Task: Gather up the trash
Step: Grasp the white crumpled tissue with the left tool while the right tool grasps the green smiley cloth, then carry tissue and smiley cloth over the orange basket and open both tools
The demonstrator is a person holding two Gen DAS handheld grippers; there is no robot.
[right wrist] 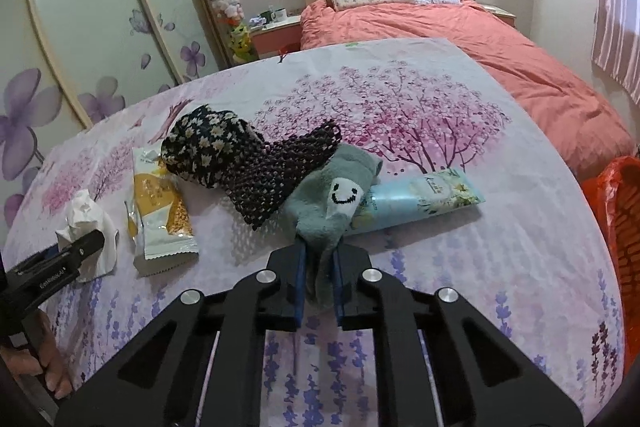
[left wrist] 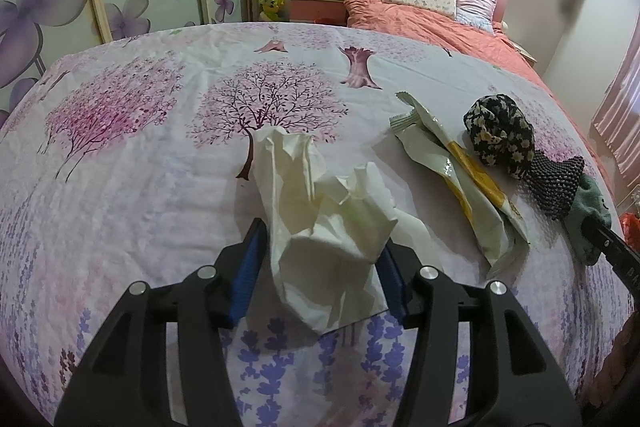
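Left gripper — blue pads on either side of the crumpled white paper tissue, jaws closed onto it. Tissue is bunched between the pads; I cannot tell whether it is clear of the floral purple-and-pink cloth or resting on it.

Right gripper — jaws together, clamped on the lower end of the grey-green fuzzy sock with a smiley face. The sock is hardly trash, so this grip reads as clearing it aside rather than collecting.

Just beyond: the flattened white-and-yellow plastic snack wrapper lies loose on the cloth, beside the tissue, ungripped. The pale blue squeeze tube with flower print lies partly under the sock.

Further: dark dotted knit sock and black daisy-print rolled sock, touching one another.

Far right edge: an orange mesh basket lined with a red bag, likely the bin.

Progress, judged: early. Tissue in hand, none seen deposited; wrapper, possibly the tube, remain.
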